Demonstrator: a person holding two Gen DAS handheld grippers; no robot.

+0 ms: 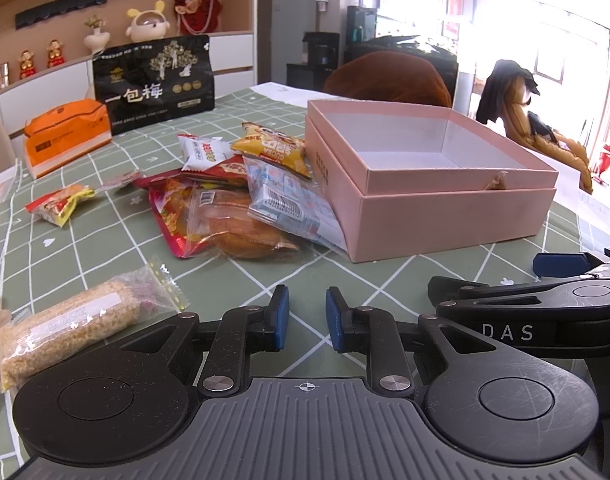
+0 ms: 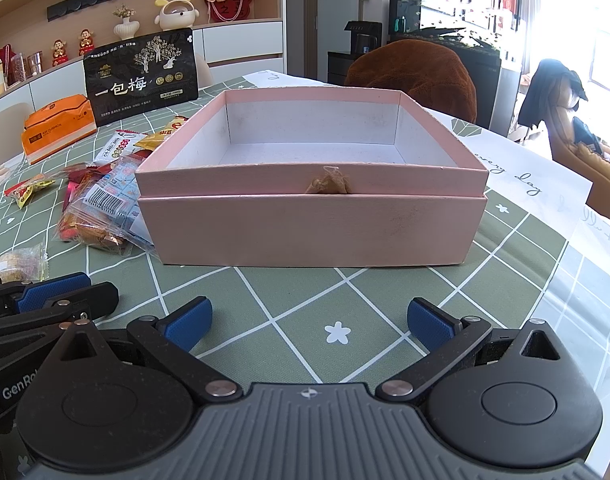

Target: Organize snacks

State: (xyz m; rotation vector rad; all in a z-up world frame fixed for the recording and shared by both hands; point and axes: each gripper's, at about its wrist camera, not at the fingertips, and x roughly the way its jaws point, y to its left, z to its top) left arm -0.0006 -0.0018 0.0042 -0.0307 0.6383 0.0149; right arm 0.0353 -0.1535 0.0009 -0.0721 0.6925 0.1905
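Observation:
An open pink box (image 1: 445,216) with a bare white inside stands on the green checked tablecloth; in the right wrist view the pink box (image 2: 313,232) is straight ahead. Left of it lies a snack pile: a bread packet (image 1: 233,224), a blue-white packet (image 1: 289,200), a yellow packet (image 1: 273,148) and a white packet (image 1: 203,152). A clear-wrapped grain bar (image 1: 73,328) lies near my left gripper (image 1: 307,316), which is shut to a narrow gap and holds nothing. My right gripper (image 2: 311,320) stands wide open over bare cloth in front of the box.
A tall black bag (image 1: 157,80) and an orange tissue pack (image 1: 65,136) stand at the table's far left. A small red-yellow candy packet (image 1: 59,204) lies apart from the pile. Brown-covered chairs (image 2: 417,76) stand behind the table. The two grippers sit side by side.

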